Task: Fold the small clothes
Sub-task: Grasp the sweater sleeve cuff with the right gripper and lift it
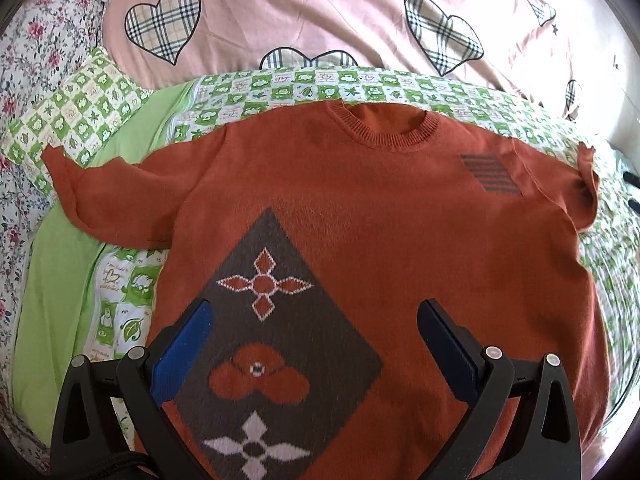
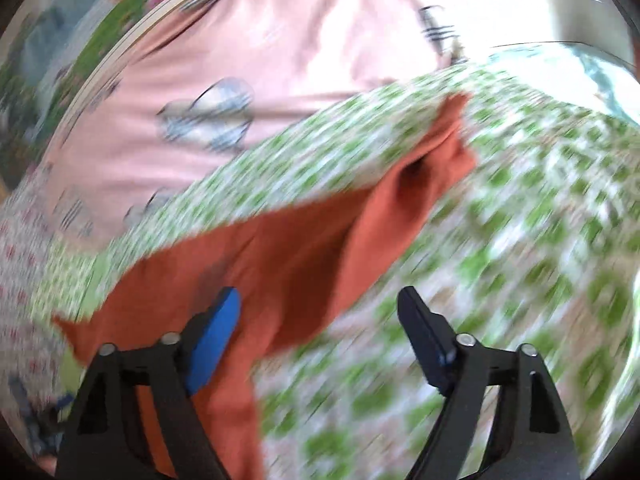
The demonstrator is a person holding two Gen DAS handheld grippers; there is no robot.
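Observation:
An orange knit sweater (image 1: pixel 360 208) with a brown diamond flower pattern lies flat, front up, on a green checked sheet (image 1: pixel 360 80). Its neck is at the far side and both short sleeves are spread out. My left gripper (image 1: pixel 314 320) is open and empty, hovering above the sweater's lower front. In the blurred right wrist view the sweater's right sleeve and side (image 2: pixel 304 240) lie on the sheet. My right gripper (image 2: pixel 320 304) is open and empty over the sweater's right edge.
A pink quilt with plaid hearts (image 1: pixel 320 12) lies bunched beyond the sweater. A green checked pillow (image 1: pixel 76 108) sits at the far left on a plain green sheet (image 1: pixel 52 280). A floral cover (image 1: pixel 20 80) lies along the left edge.

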